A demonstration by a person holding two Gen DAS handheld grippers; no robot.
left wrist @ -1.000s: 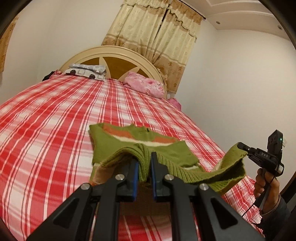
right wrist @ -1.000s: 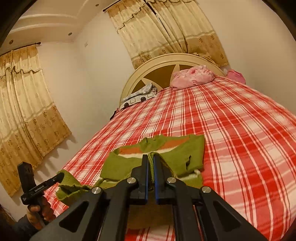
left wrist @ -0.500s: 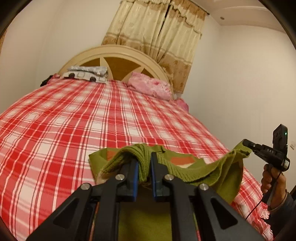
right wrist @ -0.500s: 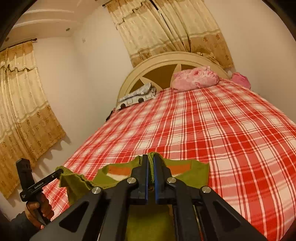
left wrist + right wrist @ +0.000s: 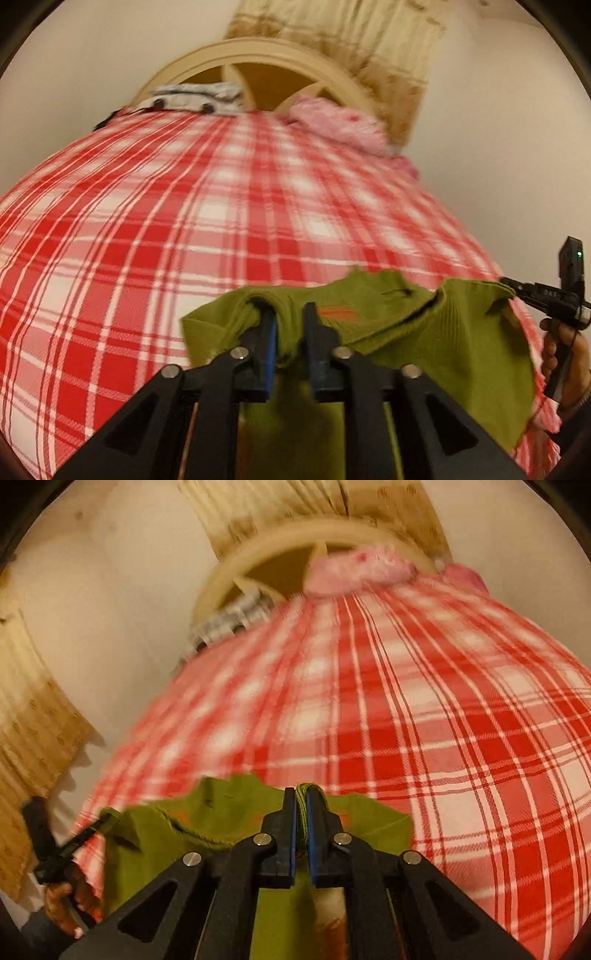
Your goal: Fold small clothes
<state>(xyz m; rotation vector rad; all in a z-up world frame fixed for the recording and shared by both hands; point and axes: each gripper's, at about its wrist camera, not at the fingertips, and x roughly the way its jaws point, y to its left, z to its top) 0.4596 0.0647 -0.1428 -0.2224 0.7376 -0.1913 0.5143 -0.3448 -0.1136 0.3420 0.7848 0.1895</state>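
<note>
We hold a ribbed green knit sweater (image 5: pixel 436 332) over the near end of the red plaid bedspread (image 5: pixel 184 229). Our left gripper (image 5: pixel 290 325) pinches its bunched hem; our right gripper (image 5: pixel 302 812) is clamped on the other corner. Smooth open bedspread stretches far toward the curved headboard (image 5: pixel 258 62).

A bed (image 5: pixel 207 229) in red-and-white plaid meets an arched cream headboard (image 5: pixel 258 55), with beige curtains (image 5: pixel 369 40) hanging behind against pale walls (image 5: pixel 498 140).
</note>
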